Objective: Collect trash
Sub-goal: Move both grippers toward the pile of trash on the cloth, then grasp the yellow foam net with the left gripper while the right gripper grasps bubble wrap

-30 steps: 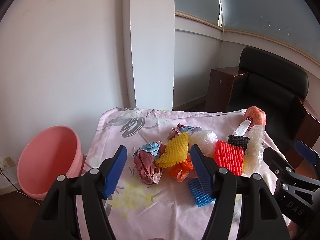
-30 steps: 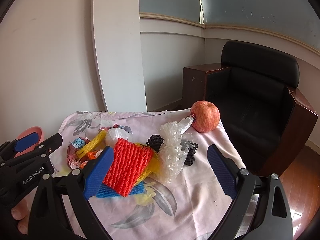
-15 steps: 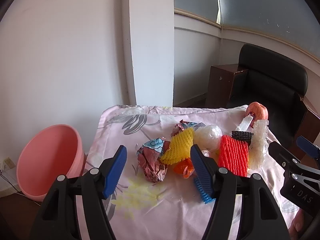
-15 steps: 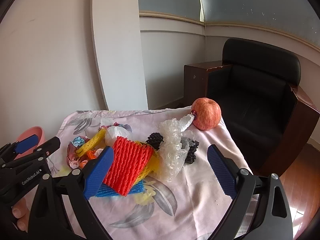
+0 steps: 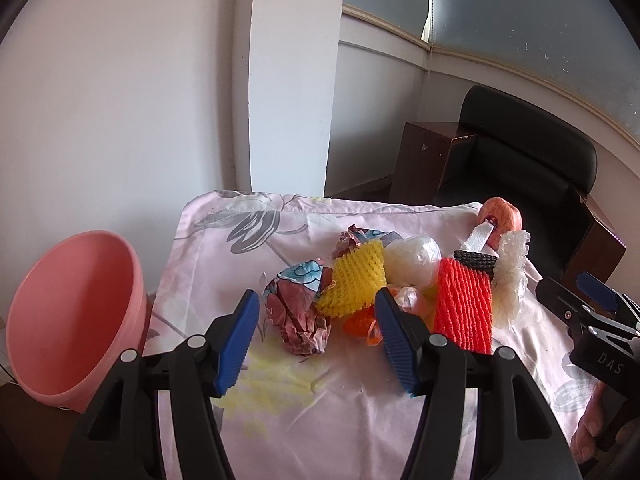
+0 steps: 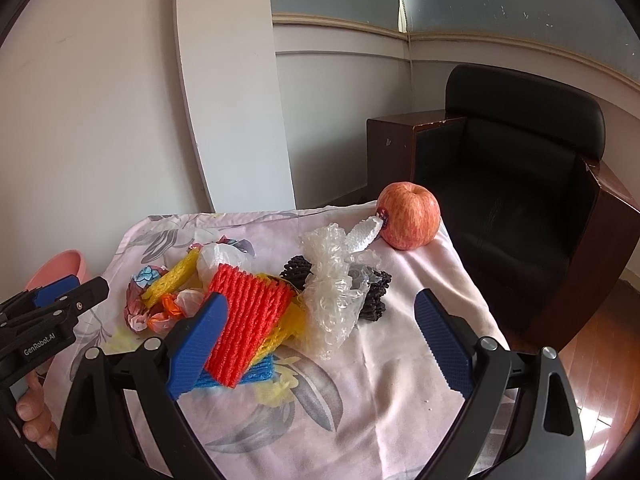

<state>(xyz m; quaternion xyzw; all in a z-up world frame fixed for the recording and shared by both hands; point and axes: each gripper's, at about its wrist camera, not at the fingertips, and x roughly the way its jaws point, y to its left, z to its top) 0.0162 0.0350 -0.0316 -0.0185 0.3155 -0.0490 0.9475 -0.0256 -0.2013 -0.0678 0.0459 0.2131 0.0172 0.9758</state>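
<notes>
A heap of trash lies on the pink flowered tablecloth (image 5: pixel 224 240): a crumpled patterned wrapper (image 5: pixel 298 312), yellow foam net (image 5: pixel 356 280), white plastic bag (image 5: pixel 412 260), orange scrap (image 5: pixel 360 324), red foam net (image 5: pixel 464 304) (image 6: pixel 248 312), black net (image 6: pixel 372 296), clear bubble wrap (image 6: pixel 332 296) and blue net (image 6: pixel 256 372). My left gripper (image 5: pixel 316 340) is open and empty, just before the wrapper. My right gripper (image 6: pixel 320 348) is open and empty, over the red net and bubble wrap.
A pink plastic basin (image 5: pixel 68 320) stands on the floor left of the table. A red apple (image 6: pixel 408 216) sits at the table's far right corner. A black armchair (image 6: pixel 520 152) with wooden sides stands to the right. A white wall is behind.
Both grippers have drawn slightly back and up from the heap; both stay open. The trash has not moved.
</notes>
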